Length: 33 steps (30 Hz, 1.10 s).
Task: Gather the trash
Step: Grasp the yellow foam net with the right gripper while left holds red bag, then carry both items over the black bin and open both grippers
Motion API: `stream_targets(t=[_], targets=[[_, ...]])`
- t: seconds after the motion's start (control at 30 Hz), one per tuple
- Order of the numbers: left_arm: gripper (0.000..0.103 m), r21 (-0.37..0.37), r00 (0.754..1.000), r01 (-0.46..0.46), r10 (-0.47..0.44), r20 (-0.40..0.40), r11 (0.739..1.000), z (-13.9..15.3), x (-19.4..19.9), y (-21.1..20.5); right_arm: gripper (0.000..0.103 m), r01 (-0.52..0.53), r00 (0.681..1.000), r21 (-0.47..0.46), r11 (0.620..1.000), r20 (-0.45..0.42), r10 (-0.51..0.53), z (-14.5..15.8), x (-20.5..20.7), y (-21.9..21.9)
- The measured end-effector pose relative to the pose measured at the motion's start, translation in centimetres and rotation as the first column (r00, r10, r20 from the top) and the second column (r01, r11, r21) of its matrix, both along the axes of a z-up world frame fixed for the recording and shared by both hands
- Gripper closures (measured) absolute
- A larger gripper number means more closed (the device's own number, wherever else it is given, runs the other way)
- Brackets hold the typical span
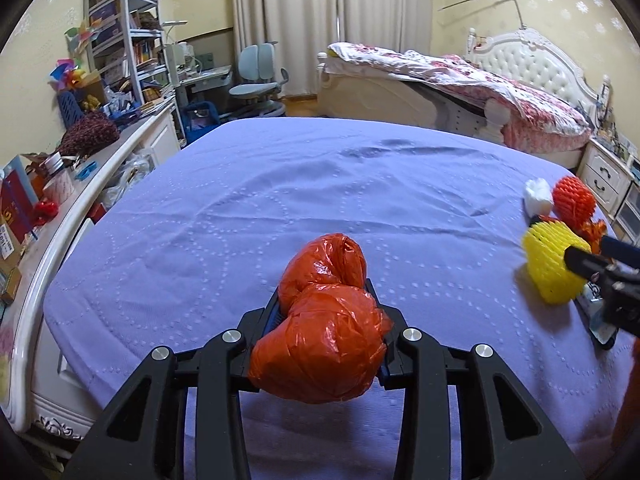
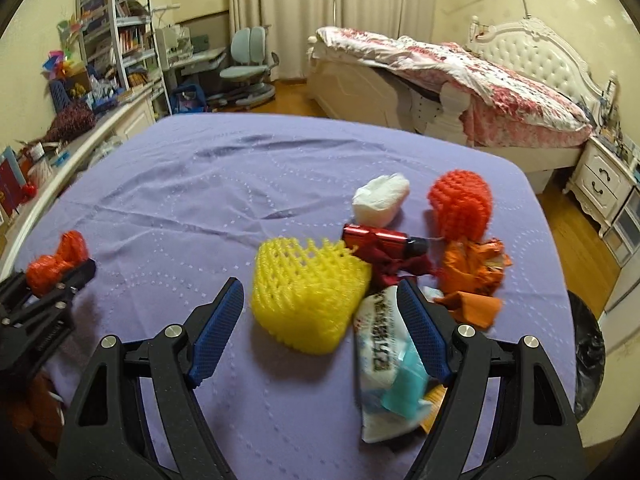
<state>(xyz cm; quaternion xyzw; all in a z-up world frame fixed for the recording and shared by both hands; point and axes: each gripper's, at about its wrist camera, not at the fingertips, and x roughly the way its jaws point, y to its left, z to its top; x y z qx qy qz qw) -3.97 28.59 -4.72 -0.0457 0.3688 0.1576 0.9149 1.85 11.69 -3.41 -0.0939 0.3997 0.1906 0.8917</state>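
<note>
My left gripper [image 1: 323, 294] is shut on a crumpled orange plastic bag [image 1: 324, 328] above the purple bedcover [image 1: 280, 208]; it also shows at the left of the right wrist view [image 2: 56, 266]. My right gripper [image 2: 320, 300] is open over the trash pile, its jaws either side of a yellow foam net [image 2: 308, 296]. Around it lie a white printed wrapper [image 2: 388, 356], a red object [image 2: 380, 240], a white tissue wad [image 2: 380, 200], a red-orange foam net [image 2: 460, 204] and orange wrappers [image 2: 472, 276].
A white bed frame edge [image 1: 52, 264] and a cluttered side counter [image 1: 60, 168] run along the left. A second bed [image 2: 460, 92] stands behind. A nightstand [image 2: 600, 180] and a dark bin [image 2: 586, 356] are at the right.
</note>
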Motion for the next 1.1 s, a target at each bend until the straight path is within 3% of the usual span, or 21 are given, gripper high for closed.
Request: stream_targets(t=[0.07,0.13,0.3,0.7,1.1], targets=[[0.065,-0.008,1.000,-0.005,0.005,-0.003,1.000,-0.1,0.0,0.4,0.032,-0.009,1.000,-0.020,1.000,-0.009,0.009,-0.7,0.2,0.7],[0.065,-0.013,1.000,-0.007,0.006,-0.006,1.000,-0.3,0.0,0.4,0.050,-0.021,1.000,-0.040,0.999,-0.016,0.021,-1.5,0.3,1.3],[0.065,-0.028,1.000,0.011,-0.011,-0.009,1.000,-0.6,-0.2,-0.3,0.069,-0.033,0.999,-0.023,0.999,0.019,0.034,-0.8,-0.5,1.0],[0.065,-0.048,0.993,0.108,-0.105,0.052,0.993,1.5,0.0,-5.3,0.071,-0.010,0.993,0.110,0.994,0.114,-0.002,4.6,-3.2,-5.0],[0.065,-0.079,0.955,0.287,-0.278,0.102,0.955,3.5,2.1,-13.9,0.071,0.207,0.957,0.168,0.964,0.172,-0.235,6.7,-3.5,-16.8]])
